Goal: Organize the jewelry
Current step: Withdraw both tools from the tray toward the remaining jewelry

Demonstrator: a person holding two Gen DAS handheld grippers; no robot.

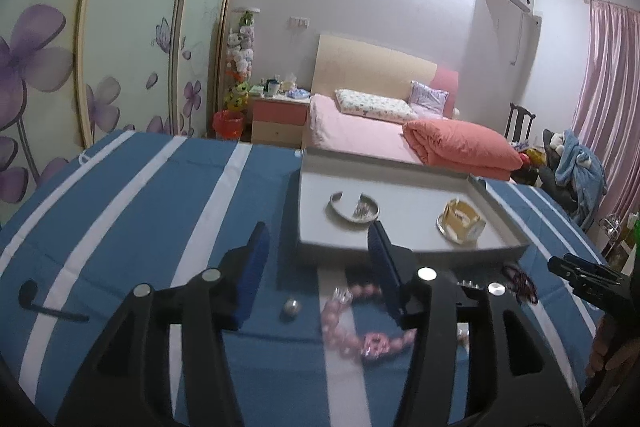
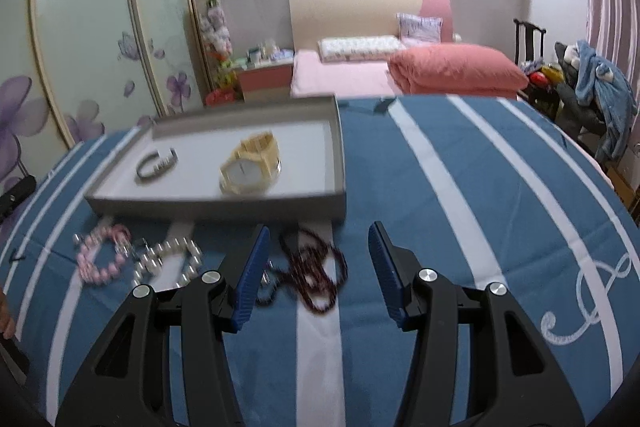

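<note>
A shallow grey tray (image 1: 320,249) (image 2: 224,205) sits on the blue striped cloth. It holds a silver bangle (image 1: 354,213) (image 2: 156,163) and a gold watch (image 1: 460,221) (image 2: 250,169). On the cloth in front lie a pink bead bracelet (image 1: 352,327) (image 2: 102,255), a pearl bracelet (image 2: 168,263), a dark red bead string (image 2: 314,271) (image 1: 520,281) and a small silver bead (image 1: 291,307). My left gripper (image 1: 318,247) is open, above the pink bracelet. My right gripper (image 2: 318,247) is open, above the dark beads.
The blue and white striped cloth (image 2: 480,207) covers the table. A black object (image 1: 48,303) lies at the left on the cloth. Behind are a bed (image 1: 380,131), a wardrobe (image 1: 120,27) and a chair with clothes (image 2: 592,87).
</note>
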